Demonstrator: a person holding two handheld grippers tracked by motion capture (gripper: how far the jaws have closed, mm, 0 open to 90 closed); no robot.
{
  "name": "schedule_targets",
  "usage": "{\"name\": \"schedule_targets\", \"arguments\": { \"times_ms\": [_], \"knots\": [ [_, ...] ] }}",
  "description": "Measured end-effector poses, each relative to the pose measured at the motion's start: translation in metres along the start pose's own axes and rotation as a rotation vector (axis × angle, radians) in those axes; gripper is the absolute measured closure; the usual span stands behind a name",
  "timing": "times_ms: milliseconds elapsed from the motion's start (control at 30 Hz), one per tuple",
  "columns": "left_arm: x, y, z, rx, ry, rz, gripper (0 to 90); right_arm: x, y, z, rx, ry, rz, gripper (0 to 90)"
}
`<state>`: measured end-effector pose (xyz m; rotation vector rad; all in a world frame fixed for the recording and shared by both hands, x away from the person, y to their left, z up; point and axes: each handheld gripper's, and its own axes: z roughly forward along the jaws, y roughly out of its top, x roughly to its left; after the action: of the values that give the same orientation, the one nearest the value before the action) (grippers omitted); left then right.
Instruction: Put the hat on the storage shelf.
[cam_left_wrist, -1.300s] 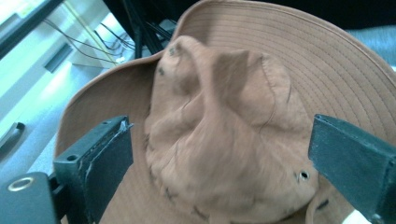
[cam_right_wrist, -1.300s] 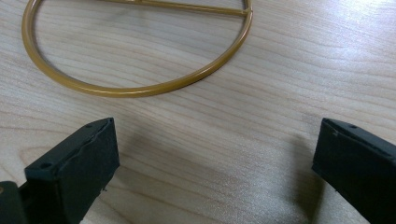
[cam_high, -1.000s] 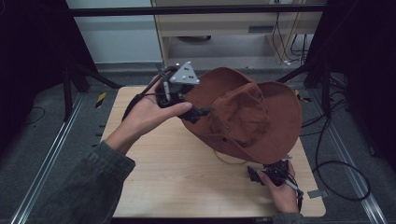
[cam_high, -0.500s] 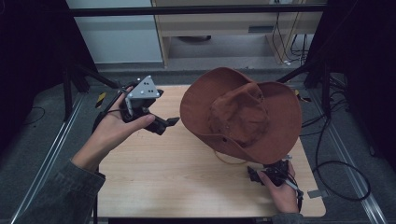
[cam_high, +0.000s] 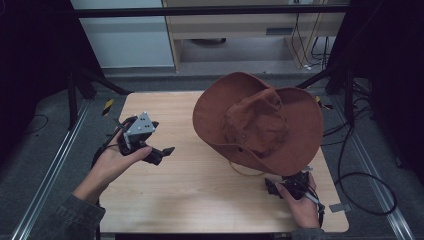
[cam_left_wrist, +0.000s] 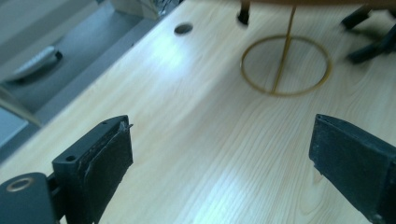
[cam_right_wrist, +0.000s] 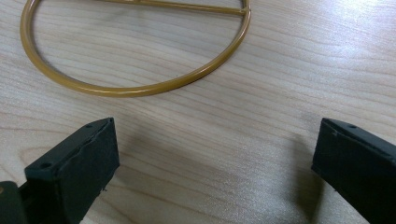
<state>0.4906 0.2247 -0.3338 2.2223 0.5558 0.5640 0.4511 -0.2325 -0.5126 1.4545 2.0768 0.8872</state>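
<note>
Fingers wide apart on left gripper (cam_high: 161, 153), held low, away frm hat (cam_high: 260, 120)

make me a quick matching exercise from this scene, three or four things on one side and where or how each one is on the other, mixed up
Things:
1. brown hat
2. gold wire ring
3. left gripper
4. right gripper

Places or states:
a. lying flat on the wooden table, under the hat
b. held over the table's left side, jaws open, holding nothing
c. raised above the table's right half on a thin gold upright
d. low at the table's near right edge, jaws open, just short of the ring

Pairs: 1-c, 2-a, 3-b, 4-d
</note>
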Motion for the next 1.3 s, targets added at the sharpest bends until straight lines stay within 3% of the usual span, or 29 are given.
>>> {"name": "schedule_targets", "arguments": {
  "times_ms": [33,167,200,400,533,567,633,700,867,1000,1100,1167,1300],
  "knots": [
    [0.0,0.0,0.0,0.0,0.0,0.0,5.4,0.0,0.0,0.0,0.0,0.0,0.0,0.5],
    [0.003,-0.037,0.018,0.042,0.021,-0.042,5.5,0.0,0.0,0.0,0.0,0.0,0.001,0.5],
    [0.003,-0.037,0.018,0.042,0.021,-0.042,5.5,0.0,0.0,0.0,0.0,0.002,0.0,0.5],
    [0.006,-0.08,0.036,0.075,0.042,-0.104,5.6,0.0,0.0,0.0,0.0,0.002,0.001,0.5],
    [0.008,-0.098,0.041,0.082,0.028,-0.145,5.9,0.0,0.0,0.0,0.0,0.002,0.001,0.5],
    [0.009,-0.109,0.042,0.091,0.033,-0.161,5.9,0.0,0.0,0.0,0.0,0.002,0.002,0.5],
    [0.01,-0.113,0.043,0.094,0.034,-0.171,6.0,0.0,0.0,0.0,-0.001,0.002,0.001,0.5],
    [0.013,-0.129,0.042,0.098,0.048,-0.205,6.2,0.0,0.0,0.0,0.0,-0.004,0.0,0.5],
    [0.018,-0.148,0.044,0.134,0.078,-0.246,6.6,0.0,0.0,0.0,0.0,-0.005,0.002,0.5],
    [0.022,-0.16,0.047,0.16,0.092,-0.253,6.6,0.0,0.0,0.0,0.0,-0.004,0.004,0.5],
    [0.022,-0.165,0.048,0.169,0.097,-0.254,6.6,0.0,0.0,0.0,0.0,-0.004,0.004,0.5],
    [0.023,-0.172,0.049,0.16,0.082,-0.286,6.5,0.0,0.0,0.0,0.0,-0.004,0.004,0.5],
    [0.024,-0.176,0.049,0.162,0.091,-0.289,6.4,0.0,0.0,-0.001,-0.001,-0.01,-0.005,0.5]
  ]
}}
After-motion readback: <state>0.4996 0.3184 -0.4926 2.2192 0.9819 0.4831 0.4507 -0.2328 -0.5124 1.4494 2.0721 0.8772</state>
